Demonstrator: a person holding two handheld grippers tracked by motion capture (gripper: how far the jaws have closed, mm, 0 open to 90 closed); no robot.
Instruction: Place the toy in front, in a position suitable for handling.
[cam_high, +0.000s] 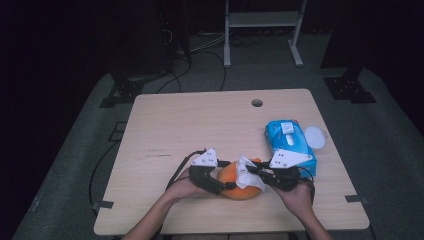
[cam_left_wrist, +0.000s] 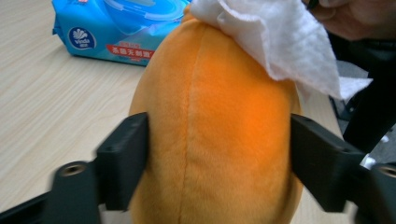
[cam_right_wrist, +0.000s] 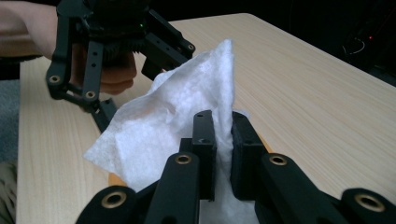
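An orange plush toy (cam_high: 235, 189) lies near the front edge of the wooden table (cam_high: 200, 125). My left gripper (cam_high: 226, 176) is shut on it, and in the left gripper view both black jaws press into the plush toy's (cam_left_wrist: 215, 140) sides. A white wipe (cam_high: 246, 172) is draped over the top right of the toy. My right gripper (cam_high: 257, 175) is shut on that wipe (cam_right_wrist: 163, 126), with the sheet pinched between its pads and rising above them. The wipe (cam_left_wrist: 275, 37) covers the toy's far upper end in the left gripper view.
A blue pack of wet wipes (cam_high: 290, 142) lies at the right of the table, just behind my right hand. A round white lid (cam_high: 315, 136) sits beside it near the right edge. A cable hole (cam_high: 257, 103) is at the table's back.
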